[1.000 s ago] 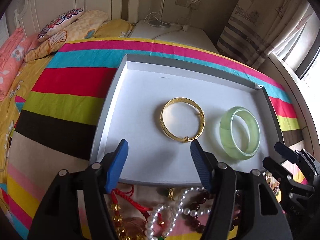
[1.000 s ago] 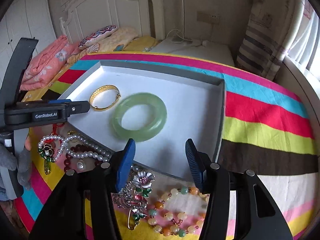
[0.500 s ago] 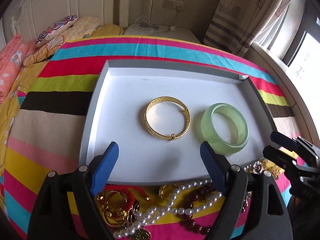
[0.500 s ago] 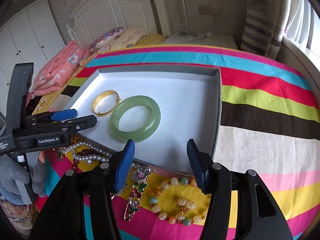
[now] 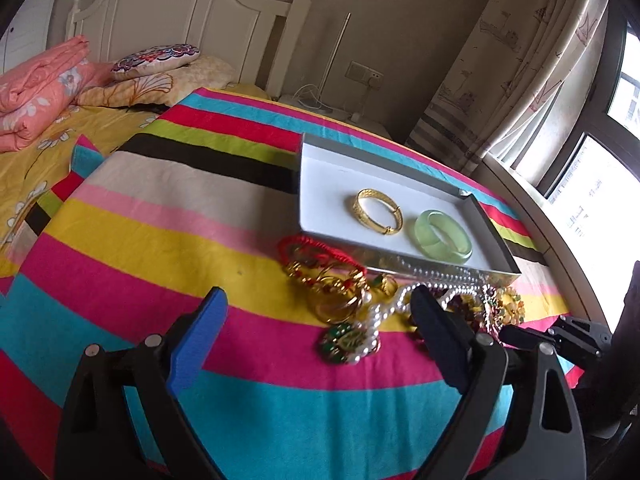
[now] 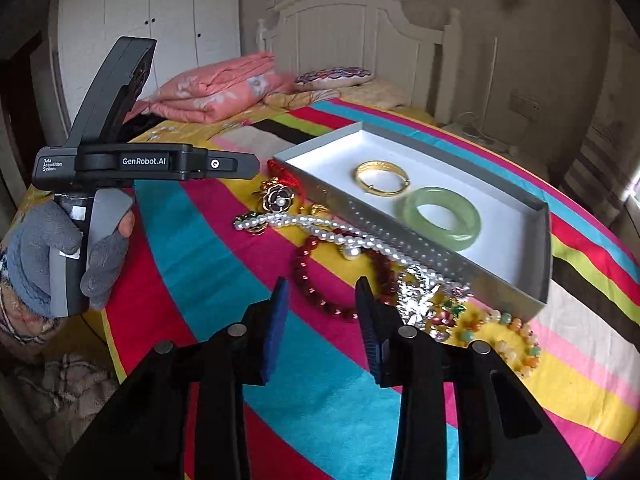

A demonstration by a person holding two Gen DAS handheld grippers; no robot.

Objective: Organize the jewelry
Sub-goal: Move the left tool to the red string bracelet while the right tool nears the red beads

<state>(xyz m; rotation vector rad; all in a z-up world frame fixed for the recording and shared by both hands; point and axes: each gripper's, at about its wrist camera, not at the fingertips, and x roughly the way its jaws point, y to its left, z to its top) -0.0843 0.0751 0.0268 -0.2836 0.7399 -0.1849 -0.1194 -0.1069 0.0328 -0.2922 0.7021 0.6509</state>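
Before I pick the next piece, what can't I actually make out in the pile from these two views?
- Left wrist view: the pearl necklace and dark beads run behind the left gripper, whose fingers cover them.
- Right wrist view: the red bead bracelet is partly covered by the right gripper; silver brooch detail is blurred.

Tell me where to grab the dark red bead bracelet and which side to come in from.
Grip the dark red bead bracelet on its near arc, coming from above on the bedspread side. It lies flat, and that arc is bare. The pearl necklace crosses its far arc and the silver brooch crowds its tray-side edge, so a grab there would likely drag those along.
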